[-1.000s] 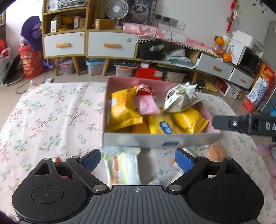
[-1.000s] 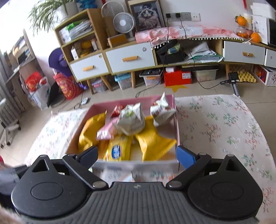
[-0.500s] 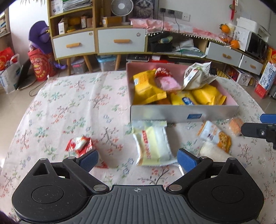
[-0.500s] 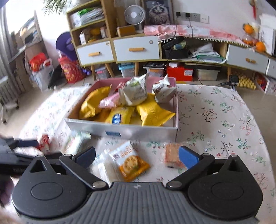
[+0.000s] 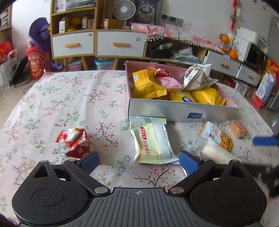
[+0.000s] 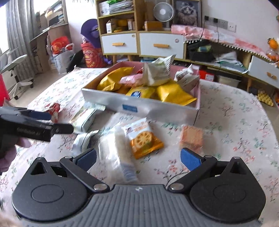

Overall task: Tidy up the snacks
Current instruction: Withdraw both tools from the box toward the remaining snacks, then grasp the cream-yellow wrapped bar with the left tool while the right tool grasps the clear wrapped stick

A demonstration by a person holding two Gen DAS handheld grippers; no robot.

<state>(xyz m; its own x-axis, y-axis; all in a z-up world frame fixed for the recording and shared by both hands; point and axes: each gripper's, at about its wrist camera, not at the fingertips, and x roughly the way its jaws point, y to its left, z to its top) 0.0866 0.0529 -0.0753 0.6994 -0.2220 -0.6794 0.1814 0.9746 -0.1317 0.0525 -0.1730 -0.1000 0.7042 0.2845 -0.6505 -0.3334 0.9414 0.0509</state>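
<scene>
A pink-lined box full of snack packets stands on the flowered tablecloth. In front of it lie a pale yellow packet, a red packet, an orange cracker packet, a small orange wafer and a clear white roll. My left gripper stands open, just short of the yellow packet. My right gripper is open above the cracker packet and the roll. Neither holds anything.
Low cabinets with white drawers, a fan and shelves line the far wall. Bags and an office chair stand on the floor at left. The tablecloth runs bare to the left of the box.
Both grippers have pulled back from the box and sunk toward the table, so the loose packets in front of it have come into view. The right gripper rolled level and opened a little wider.
</scene>
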